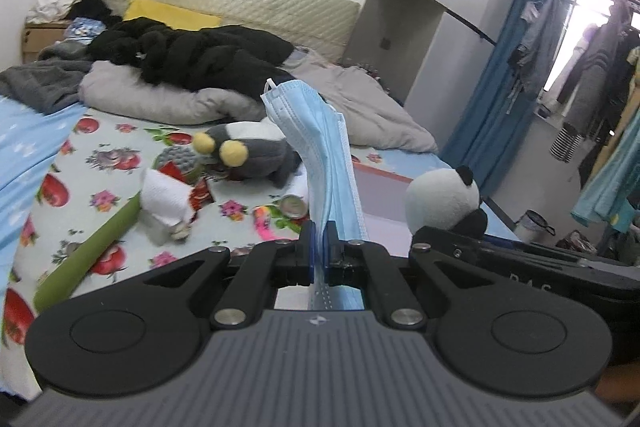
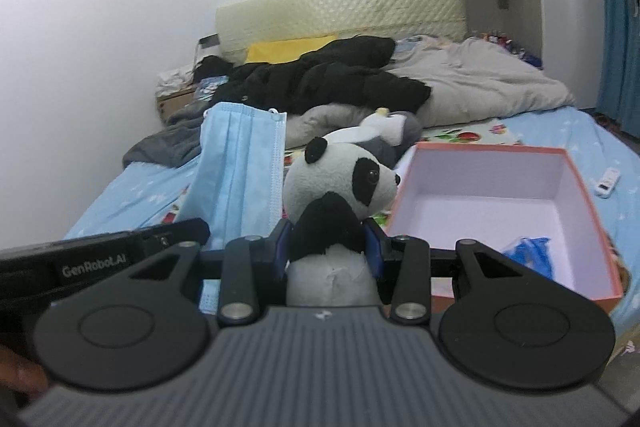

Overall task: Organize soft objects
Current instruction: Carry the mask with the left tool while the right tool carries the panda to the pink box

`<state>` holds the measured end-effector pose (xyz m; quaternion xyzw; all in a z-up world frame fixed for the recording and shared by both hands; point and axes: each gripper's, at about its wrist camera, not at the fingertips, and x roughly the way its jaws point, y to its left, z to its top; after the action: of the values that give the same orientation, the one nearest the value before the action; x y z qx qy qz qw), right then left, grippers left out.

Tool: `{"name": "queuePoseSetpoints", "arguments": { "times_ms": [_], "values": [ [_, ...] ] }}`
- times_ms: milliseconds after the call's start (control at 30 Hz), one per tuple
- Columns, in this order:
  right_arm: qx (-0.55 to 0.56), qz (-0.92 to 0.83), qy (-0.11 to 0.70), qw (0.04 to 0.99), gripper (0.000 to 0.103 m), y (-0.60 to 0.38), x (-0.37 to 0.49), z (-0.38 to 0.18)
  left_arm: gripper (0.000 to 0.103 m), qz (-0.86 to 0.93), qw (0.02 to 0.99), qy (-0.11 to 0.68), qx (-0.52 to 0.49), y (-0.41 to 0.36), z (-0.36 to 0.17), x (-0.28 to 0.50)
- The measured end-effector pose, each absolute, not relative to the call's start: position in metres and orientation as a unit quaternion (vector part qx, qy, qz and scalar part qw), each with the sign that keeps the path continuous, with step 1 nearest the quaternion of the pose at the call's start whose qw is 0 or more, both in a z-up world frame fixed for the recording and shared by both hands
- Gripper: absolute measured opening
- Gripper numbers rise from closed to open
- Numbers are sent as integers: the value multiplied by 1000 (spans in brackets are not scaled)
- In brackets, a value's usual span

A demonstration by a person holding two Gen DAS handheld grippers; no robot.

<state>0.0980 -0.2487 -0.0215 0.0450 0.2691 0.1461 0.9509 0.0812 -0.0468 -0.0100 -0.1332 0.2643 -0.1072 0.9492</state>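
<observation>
We find the left gripper (image 1: 319, 247) clamped on a face mask (image 1: 320, 147), the right gripper (image 2: 330, 247) clamped on a panda toy (image 2: 340, 195), both held above the bed beside the open box (image 2: 576, 187). We judge the limp mask could slip out or snag on the box rim.

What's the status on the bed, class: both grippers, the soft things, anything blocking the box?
Left hand-held gripper shut on face mask. Right hand-held gripper shut on panda plush. Open box ahead, nothing blocking it.
</observation>
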Motion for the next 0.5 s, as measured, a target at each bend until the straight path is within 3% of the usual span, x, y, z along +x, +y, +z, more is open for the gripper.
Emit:
{"name": "queuePoseSetpoints", "arguments": {
  "times_ms": [500],
  "values": [
    [78, 53, 301, 949, 42, -318, 140, -56, 5, -177, 925, 319, -110, -114, -45, 170]
  ]
}}
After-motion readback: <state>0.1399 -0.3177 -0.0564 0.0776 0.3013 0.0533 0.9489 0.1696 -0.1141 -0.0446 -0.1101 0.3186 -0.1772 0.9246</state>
